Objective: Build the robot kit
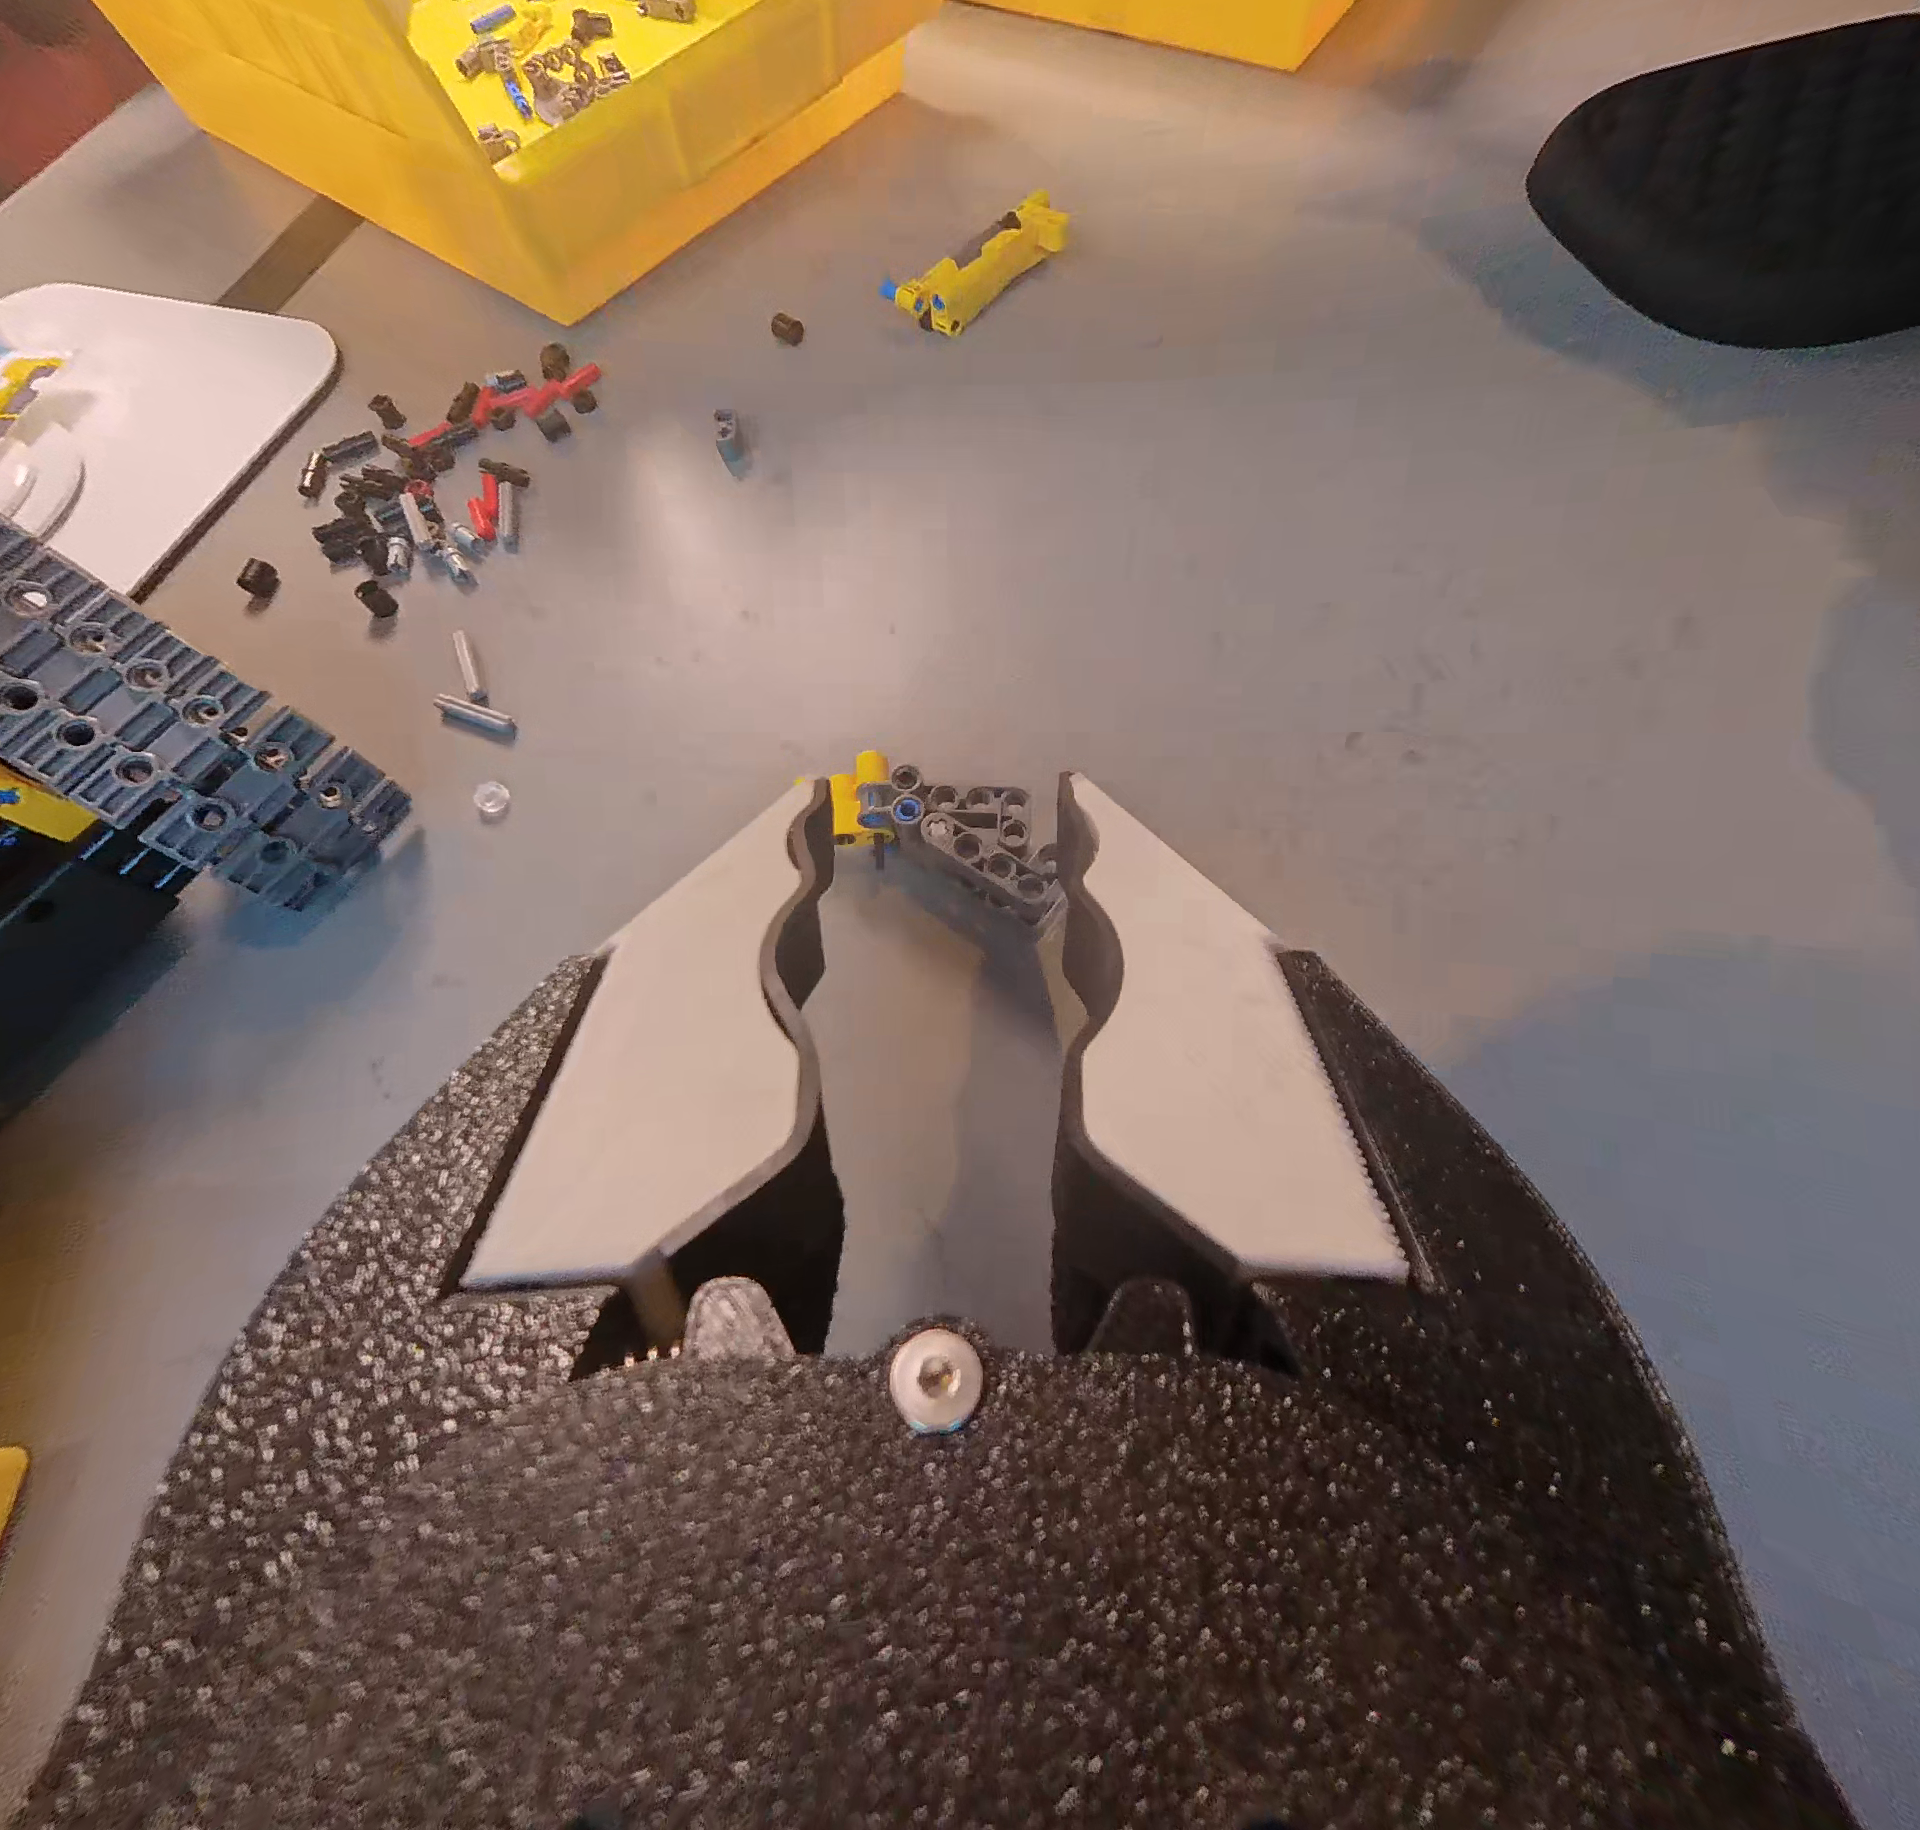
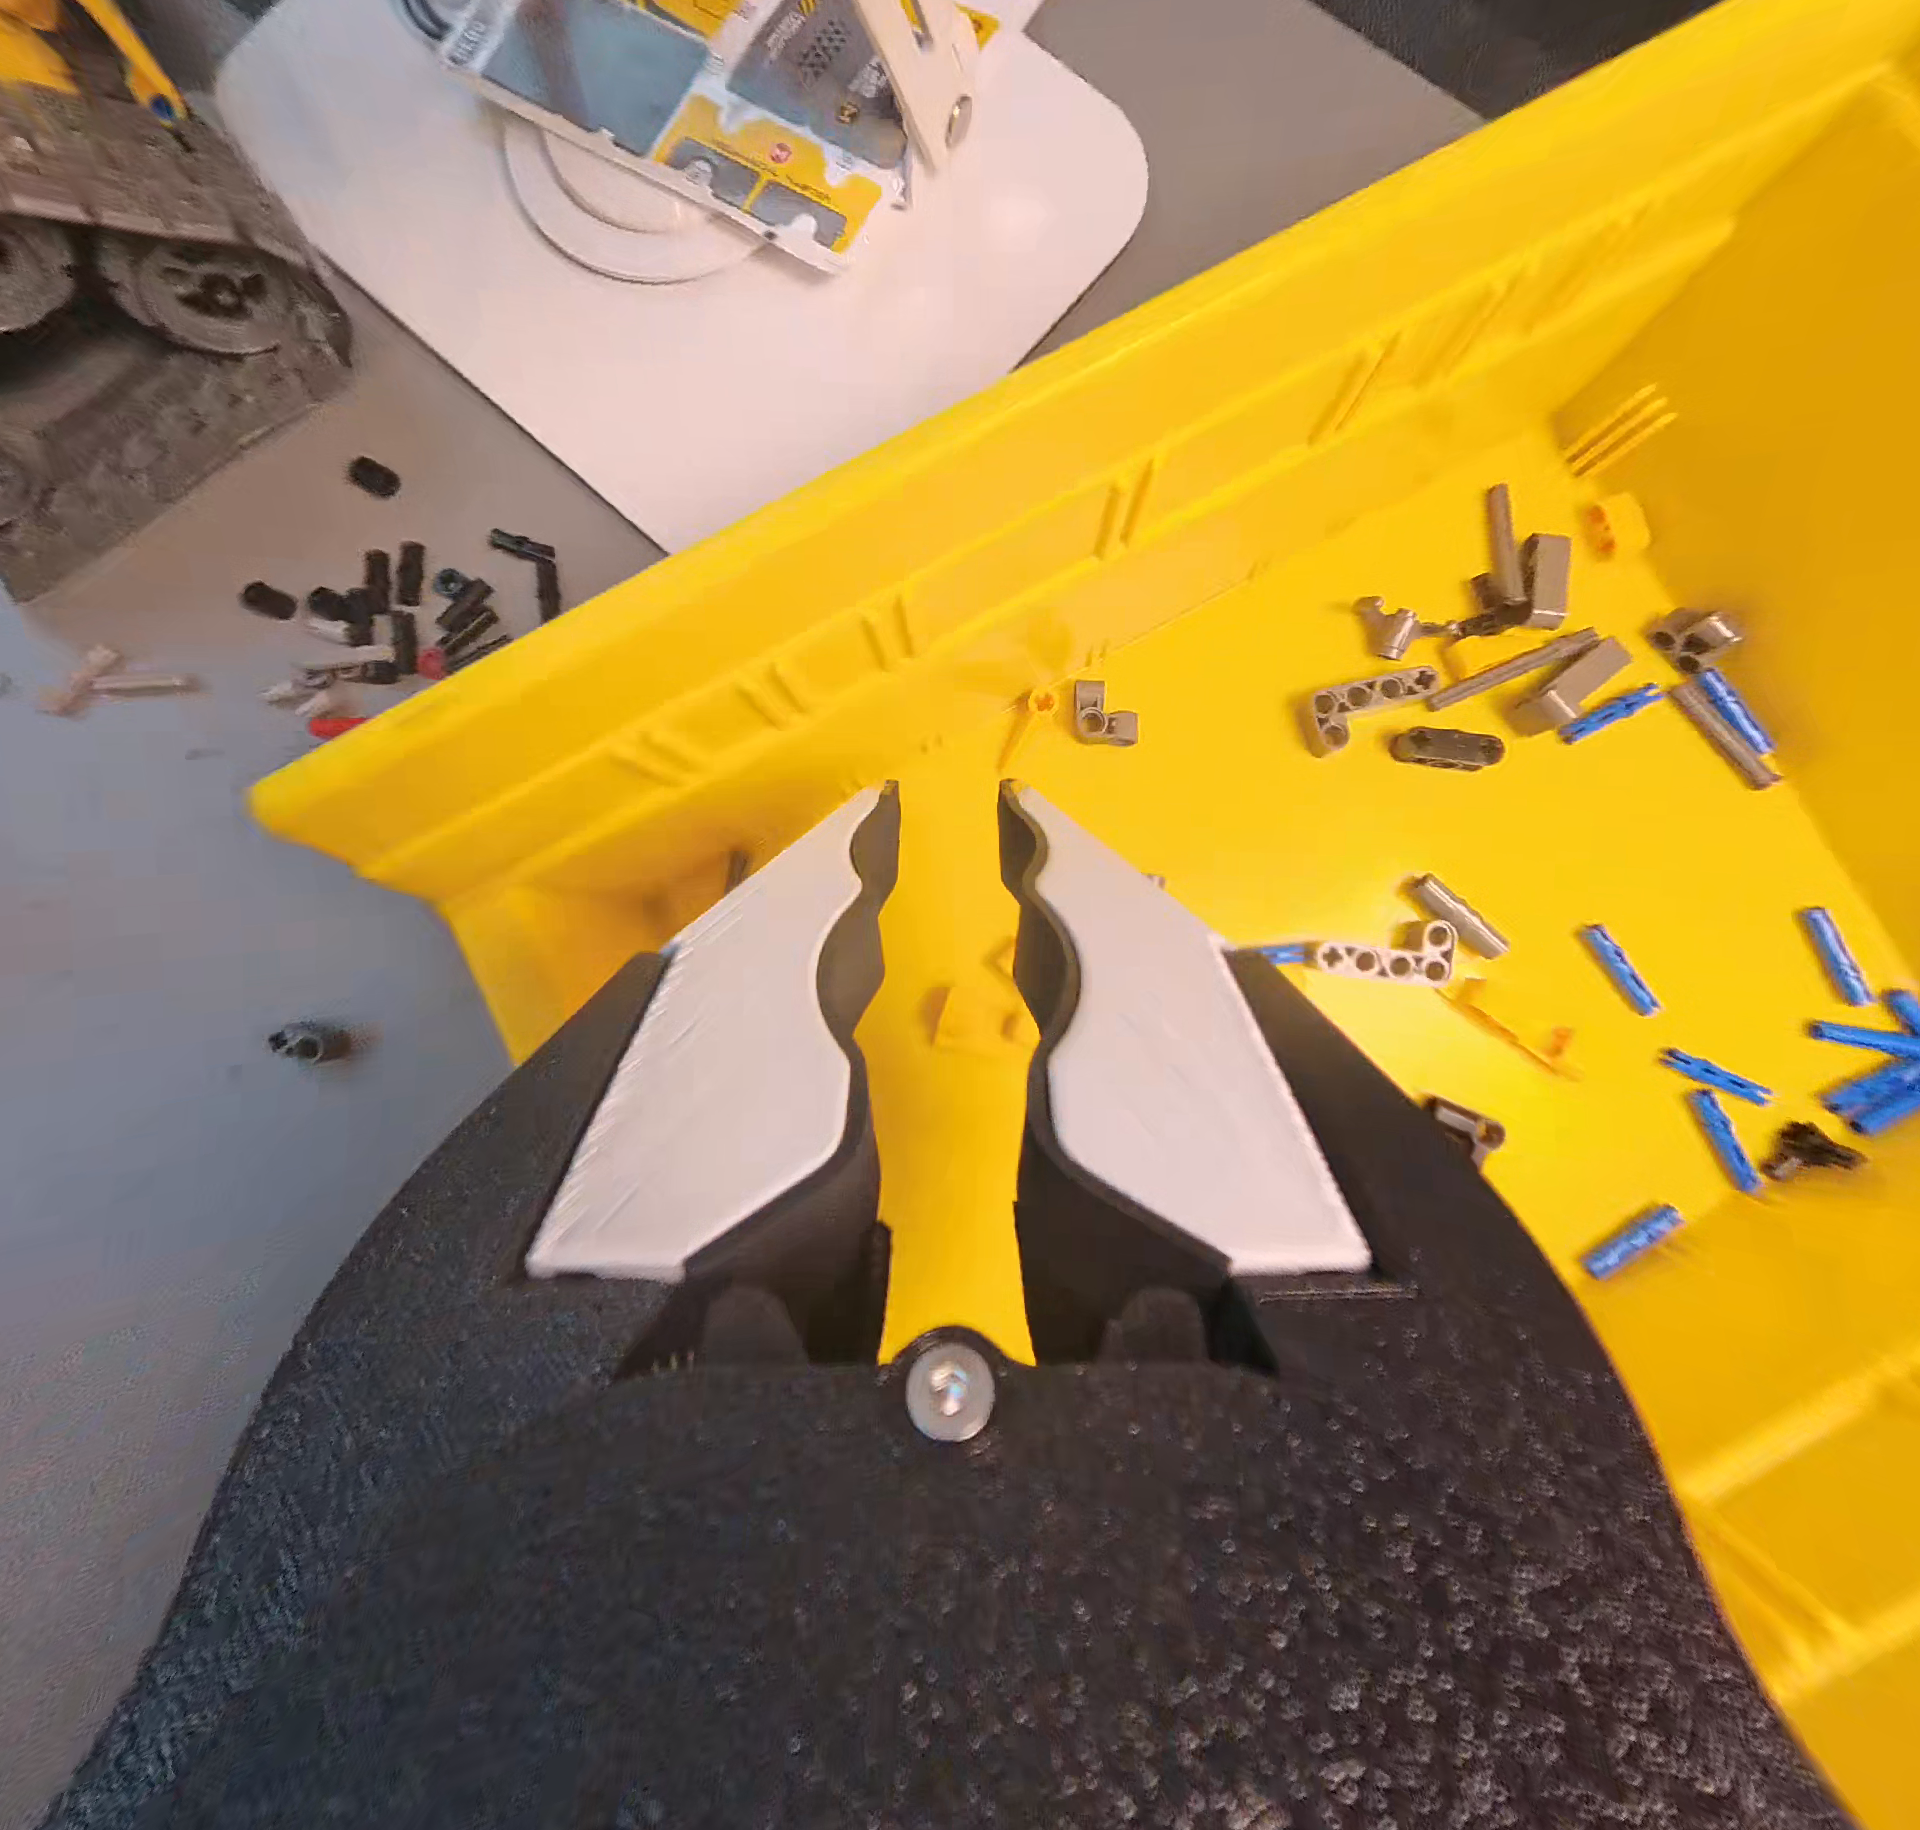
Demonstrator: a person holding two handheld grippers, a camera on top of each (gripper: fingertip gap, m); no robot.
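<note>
Speckled black housing fills the foreground of both wrist views. Between the tips of the left gripper [image 1: 940, 814] a small grey and yellow brick assembly [image 1: 956, 845] is clamped just above the grey table [image 1: 1299, 637]; its long axis is seen running from upper left to lower right, the yellow end pointing left. A loose heap of black and red pins [image 1: 436, 471] lies well ahead on the left, and a small yellow subassembly [image 1: 982, 268] lies diagonally farther off, near the yellow bin [image 1: 644, 191]. The right gripper [image 2: 943, 793] is held over that yellow bin's [image 2: 935, 575] floor, its fingers slightly parted with nothing seen between them. Grey beams [image 2: 1371, 705] and blue pins [image 2: 1725, 1126] are scattered to its right. A printed sheet [image 2: 675, 76] on a white stand [image 2: 727, 326] bears writing, which is not reproduced.
</note>
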